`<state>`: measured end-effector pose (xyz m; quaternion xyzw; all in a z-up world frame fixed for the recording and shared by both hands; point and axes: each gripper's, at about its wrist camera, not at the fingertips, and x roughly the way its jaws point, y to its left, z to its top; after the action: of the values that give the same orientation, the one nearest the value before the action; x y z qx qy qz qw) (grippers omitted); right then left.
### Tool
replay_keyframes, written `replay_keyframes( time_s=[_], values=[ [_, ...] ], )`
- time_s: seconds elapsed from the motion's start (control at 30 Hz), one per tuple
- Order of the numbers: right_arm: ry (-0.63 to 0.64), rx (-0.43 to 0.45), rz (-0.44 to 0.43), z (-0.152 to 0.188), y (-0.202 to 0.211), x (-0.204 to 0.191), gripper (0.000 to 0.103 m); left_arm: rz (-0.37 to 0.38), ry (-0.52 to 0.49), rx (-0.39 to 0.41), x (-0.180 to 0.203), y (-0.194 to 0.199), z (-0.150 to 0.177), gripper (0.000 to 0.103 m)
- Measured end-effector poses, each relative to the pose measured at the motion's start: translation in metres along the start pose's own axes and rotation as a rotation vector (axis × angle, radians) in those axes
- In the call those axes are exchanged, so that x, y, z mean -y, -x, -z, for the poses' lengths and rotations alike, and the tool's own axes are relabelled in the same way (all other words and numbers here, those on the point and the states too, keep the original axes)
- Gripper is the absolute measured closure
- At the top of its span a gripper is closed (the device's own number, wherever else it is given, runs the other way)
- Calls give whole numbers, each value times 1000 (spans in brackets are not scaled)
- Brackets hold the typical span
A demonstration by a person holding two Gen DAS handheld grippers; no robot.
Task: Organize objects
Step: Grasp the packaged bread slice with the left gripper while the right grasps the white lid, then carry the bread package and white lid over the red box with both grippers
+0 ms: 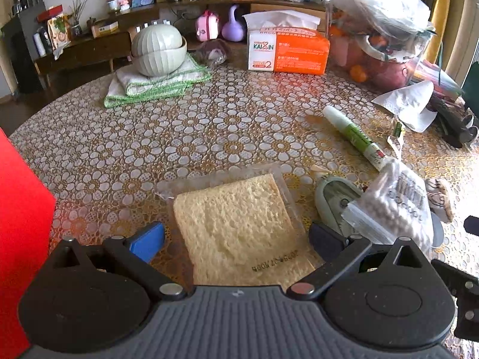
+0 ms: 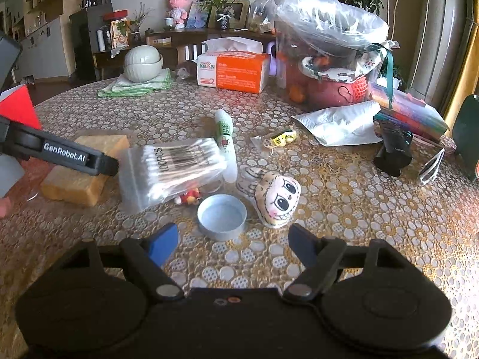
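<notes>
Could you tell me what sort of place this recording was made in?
Most likely a home living or dining room: a round table with a floral lace cover, a tissue pack, and a sideboard holding plants and a framed picture.

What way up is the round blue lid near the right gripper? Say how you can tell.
Upside down, hollow side up. The right wrist view looks into the lid: raised rim all round, bare inner floor, nothing in it.

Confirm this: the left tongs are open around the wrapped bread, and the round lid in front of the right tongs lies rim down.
Wrong on the lid: the right wrist view shows it rim up, hollow showing. The left tongs are open around the bread; right tongs too.
</notes>
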<state>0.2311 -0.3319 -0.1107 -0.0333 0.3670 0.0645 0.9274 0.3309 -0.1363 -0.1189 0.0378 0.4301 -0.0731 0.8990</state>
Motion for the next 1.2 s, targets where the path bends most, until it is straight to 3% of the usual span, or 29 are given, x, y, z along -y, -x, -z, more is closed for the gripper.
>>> replay_keyframes(
  time_s=[0.43,0.6,0.67,0.83,1.2],
  values=[
    [-38,-14,0,-5,-21,-6,25,27,-27,21,-1,-11,4,0],
    [-37,-4,1,-6,-22,-7,37,33,-31,36,-3,-9,6,3],
    [-35,1,5,-6,-21,-8,48,31,-23,45,-5,-7,8,8],
    [-55,0,15,-5,-17,-8,65,41,-22,53,-7,1,9,19],
    [-90,-40,18,7,5,-11,65,32,-22,32,-12,29,26,23]
  ],
)
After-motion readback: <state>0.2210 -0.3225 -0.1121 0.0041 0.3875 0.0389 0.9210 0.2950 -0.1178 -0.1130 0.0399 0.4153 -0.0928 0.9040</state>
